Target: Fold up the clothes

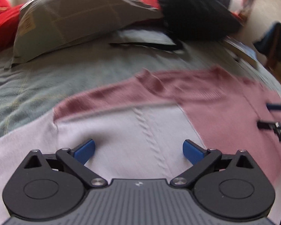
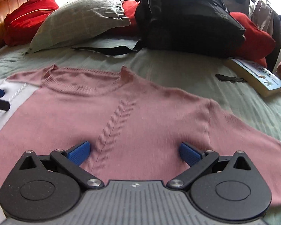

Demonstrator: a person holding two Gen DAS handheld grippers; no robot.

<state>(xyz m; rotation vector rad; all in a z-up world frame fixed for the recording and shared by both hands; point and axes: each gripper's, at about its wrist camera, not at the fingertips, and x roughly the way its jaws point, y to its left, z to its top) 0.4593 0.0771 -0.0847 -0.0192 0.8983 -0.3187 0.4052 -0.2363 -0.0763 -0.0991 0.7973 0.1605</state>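
My left gripper hangs with jaws wide over the pale sleeve of the pink sweater, which lies flat on the bed; my right gripper is wide too, over its chest. At two o'clock a book lies, its cover writing too blurred to read.

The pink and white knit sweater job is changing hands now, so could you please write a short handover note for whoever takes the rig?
Left gripper: open, holding nothing, over the white sleeve part of the pink and white cable-knit sweater.
Right gripper: open, holding nothing, over the pink body near the hem.
The sweater lies flat, front up, on the pale green bedspread, collar toward the grey pillow.
Done: sweater spread out.
Left: every fold; no fold shows yet. A paperback book lies near the far right edge.
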